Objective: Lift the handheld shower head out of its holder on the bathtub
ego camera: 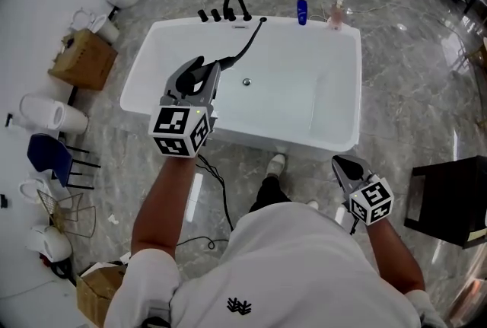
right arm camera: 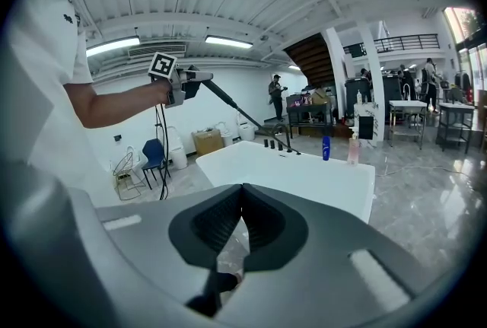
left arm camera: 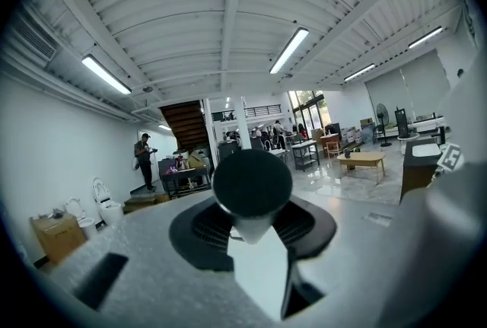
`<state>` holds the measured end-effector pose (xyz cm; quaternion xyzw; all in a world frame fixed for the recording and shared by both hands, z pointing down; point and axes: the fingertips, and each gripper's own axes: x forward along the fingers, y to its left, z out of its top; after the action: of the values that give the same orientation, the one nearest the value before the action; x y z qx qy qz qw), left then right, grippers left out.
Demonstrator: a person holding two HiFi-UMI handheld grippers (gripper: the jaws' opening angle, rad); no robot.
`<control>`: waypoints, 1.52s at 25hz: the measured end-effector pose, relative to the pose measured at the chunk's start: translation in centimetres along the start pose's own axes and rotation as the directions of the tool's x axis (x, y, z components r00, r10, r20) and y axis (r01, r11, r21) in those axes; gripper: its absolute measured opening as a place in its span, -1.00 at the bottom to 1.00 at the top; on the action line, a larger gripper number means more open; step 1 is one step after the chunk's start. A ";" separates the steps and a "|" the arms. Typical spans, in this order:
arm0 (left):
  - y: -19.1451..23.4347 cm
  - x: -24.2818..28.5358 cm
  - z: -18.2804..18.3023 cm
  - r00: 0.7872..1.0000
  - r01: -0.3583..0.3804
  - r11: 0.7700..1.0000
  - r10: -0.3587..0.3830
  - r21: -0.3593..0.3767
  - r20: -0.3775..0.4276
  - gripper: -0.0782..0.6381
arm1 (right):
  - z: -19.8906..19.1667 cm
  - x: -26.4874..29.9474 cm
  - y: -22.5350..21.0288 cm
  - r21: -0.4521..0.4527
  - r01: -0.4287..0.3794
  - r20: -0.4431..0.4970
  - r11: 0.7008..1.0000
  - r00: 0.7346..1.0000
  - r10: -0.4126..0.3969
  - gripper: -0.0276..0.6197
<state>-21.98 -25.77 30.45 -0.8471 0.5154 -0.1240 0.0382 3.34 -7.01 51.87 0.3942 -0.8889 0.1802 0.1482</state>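
Shower head [left arm camera: 252, 182] clamped in left gripper [ego camera: 198, 71], clear of holder, above tub [ego camera: 351, 83]. Right gripper [ego camera: 344, 165] closed, empty. Advice: firm grip, lift without straining hose [ego camera: 247, 45].

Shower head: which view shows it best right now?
Right gripper view: the shower head shows side-on, raised, in the left claw, hose running to the bathtub. Head view: it's partly hidden under that claw. Left gripper view: only its round black end, clamped between the jaws.
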 end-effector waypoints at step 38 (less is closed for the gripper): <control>-2.7 -5.8 -0.6 1.000 0.018 1.000 -0.018 -0.022 -0.017 -0.41 | 1.3 1.3 0.4 -0.029 -0.044 0.013 0.999 0.999 0.045 -0.88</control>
<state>-22.37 -19.37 30.52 -0.8510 0.5093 -0.1259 0.0232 2.03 -8.15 51.11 0.3733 -0.9009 0.1681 0.1440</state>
